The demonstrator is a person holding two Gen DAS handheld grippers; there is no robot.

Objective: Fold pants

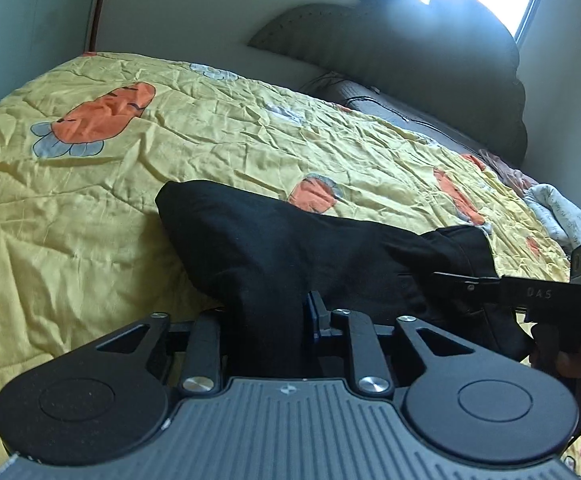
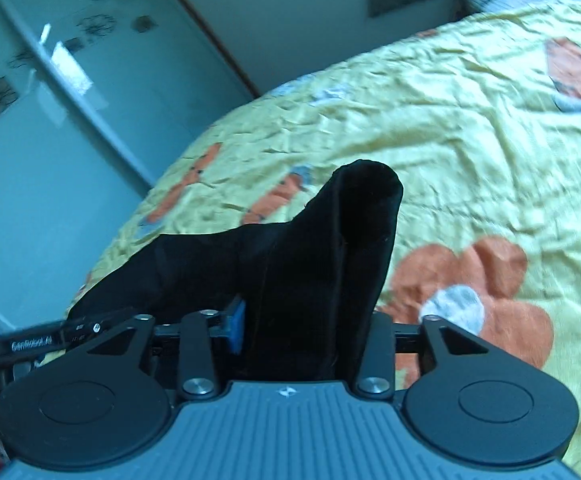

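Note:
The black pants (image 1: 274, 248) are held up over a yellow bedspread (image 1: 90, 200). My left gripper (image 1: 264, 320) is shut on one part of the black cloth, which bunches between the jaws and hides the fingertips. My right gripper (image 2: 306, 328) is shut on another part of the pants (image 2: 318, 256), which stand up in a folded peak ahead of it. The right gripper also shows at the right edge of the left wrist view (image 1: 470, 280), clamped on the cloth. The left gripper shows at the left edge of the right wrist view (image 2: 70, 326).
The yellow bedspread (image 2: 470, 140) with orange carrot prints covers the bed. A dark padded headboard (image 1: 410, 52) and dark pillow (image 1: 390, 104) lie at the far end, with crumpled light cloth (image 1: 554, 208) by them. A glossy wardrobe (image 2: 50, 100) stands beside the bed.

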